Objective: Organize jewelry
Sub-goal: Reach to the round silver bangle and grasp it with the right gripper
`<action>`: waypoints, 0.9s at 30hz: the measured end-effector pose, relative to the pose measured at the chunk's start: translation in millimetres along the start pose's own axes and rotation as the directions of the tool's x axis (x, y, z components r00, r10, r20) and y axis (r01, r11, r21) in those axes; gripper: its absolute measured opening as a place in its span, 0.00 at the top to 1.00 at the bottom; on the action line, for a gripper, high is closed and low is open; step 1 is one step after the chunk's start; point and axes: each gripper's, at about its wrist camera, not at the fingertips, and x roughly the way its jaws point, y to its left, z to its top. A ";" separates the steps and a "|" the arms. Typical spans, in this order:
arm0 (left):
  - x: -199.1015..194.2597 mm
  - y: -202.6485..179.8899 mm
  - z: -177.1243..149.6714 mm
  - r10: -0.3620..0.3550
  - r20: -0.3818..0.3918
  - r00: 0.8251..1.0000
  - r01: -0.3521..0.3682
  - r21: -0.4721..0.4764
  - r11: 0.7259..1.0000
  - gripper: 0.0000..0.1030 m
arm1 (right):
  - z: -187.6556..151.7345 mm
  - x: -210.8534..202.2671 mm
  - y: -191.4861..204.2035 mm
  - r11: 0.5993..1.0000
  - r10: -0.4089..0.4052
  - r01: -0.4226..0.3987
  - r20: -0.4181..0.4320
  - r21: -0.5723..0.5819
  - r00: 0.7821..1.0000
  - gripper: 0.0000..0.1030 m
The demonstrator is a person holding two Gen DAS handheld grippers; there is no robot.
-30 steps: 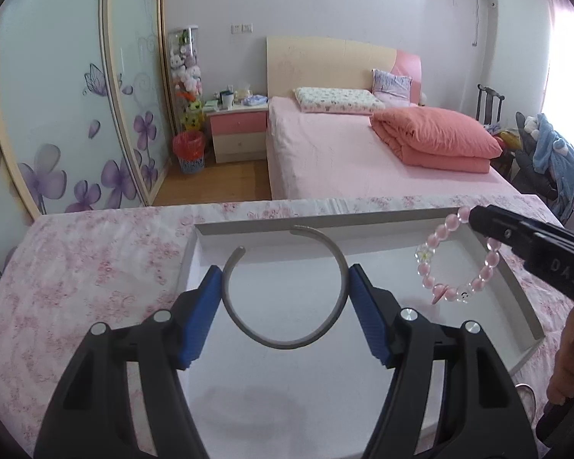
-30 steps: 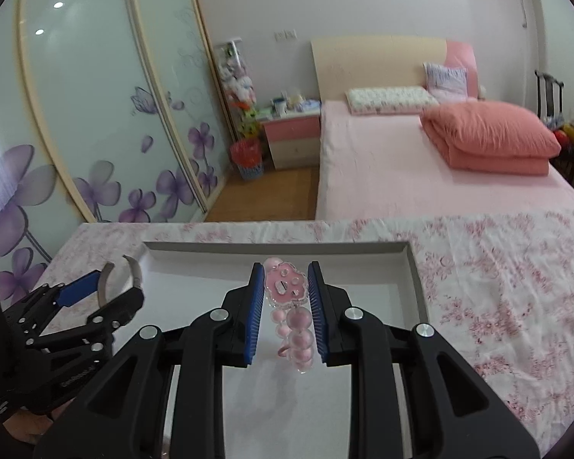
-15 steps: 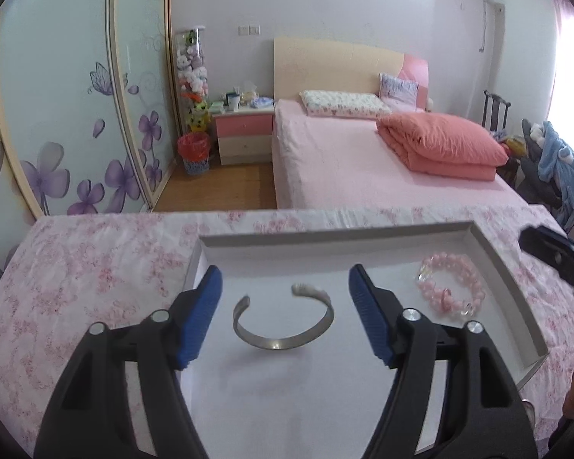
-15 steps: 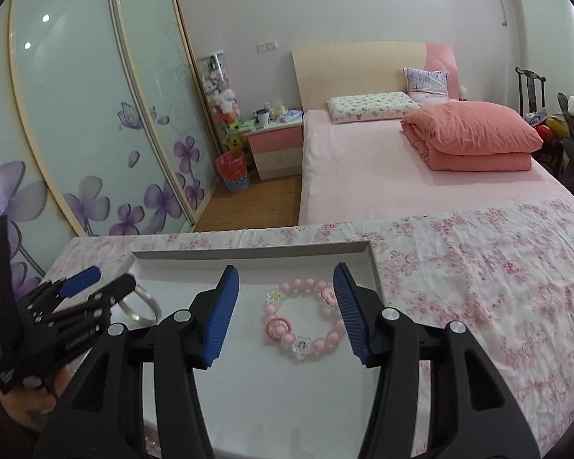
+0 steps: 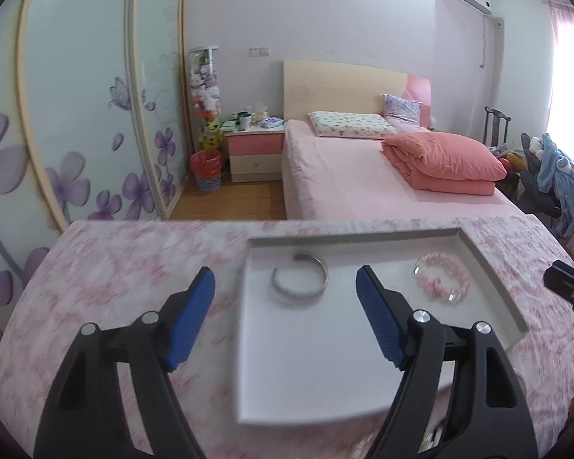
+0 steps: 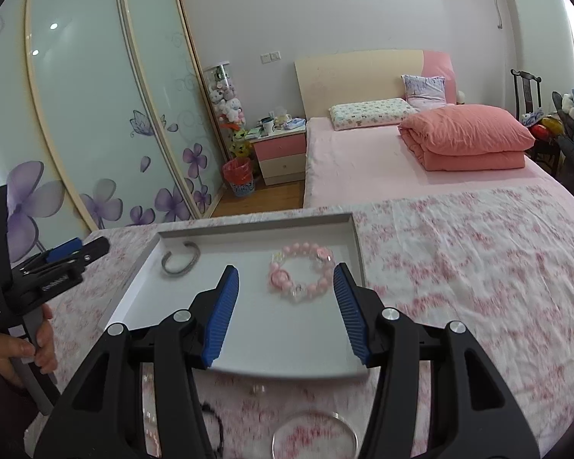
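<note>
Right wrist view: both grippers (image 6: 285, 306) (image 5: 285, 311) are held wide open and empty, bangle (image 6: 180, 264) and bead bracelet (image 6: 301, 277) laid apart in the tray (image 6: 354, 244), seemingly to prevent tangling.

My left tool (image 5: 285, 298) hung wide open above the white tray (image 5: 490, 264); inside lay a silver cuff (image 5: 299, 281) near its far-left corner and a pink bead bracelet (image 5: 442, 282) toward the right edge.

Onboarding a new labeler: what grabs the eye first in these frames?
The shallow white rectangular tray on the pink floral cloth, holding a pink beaded bracelet at its right and a silver open metal cuff bangle at its left. Both grippers, left gripper and right gripper, hang open and empty in front.
</note>
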 end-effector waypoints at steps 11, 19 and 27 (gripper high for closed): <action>-46.1 39.0 -65.9 -0.005 -0.063 0.998 0.002 -0.046 0.999 0.28 | -53.7 -22.4 -11.0 0.998 -0.058 0.056 -0.101 -0.019 0.993 0.48; -63.4 33.6 -97.3 -0.021 -0.086 0.996 0.022 0.013 1.000 0.24 | -91.4 -15.6 -7.5 0.992 -0.115 0.099 -0.228 -0.082 0.967 0.33; -63.6 23.7 -114.8 -0.042 -0.124 0.991 0.049 0.047 0.998 0.21 | -108.3 4.7 6.0 0.978 -0.176 0.131 -0.308 -0.160 0.935 0.26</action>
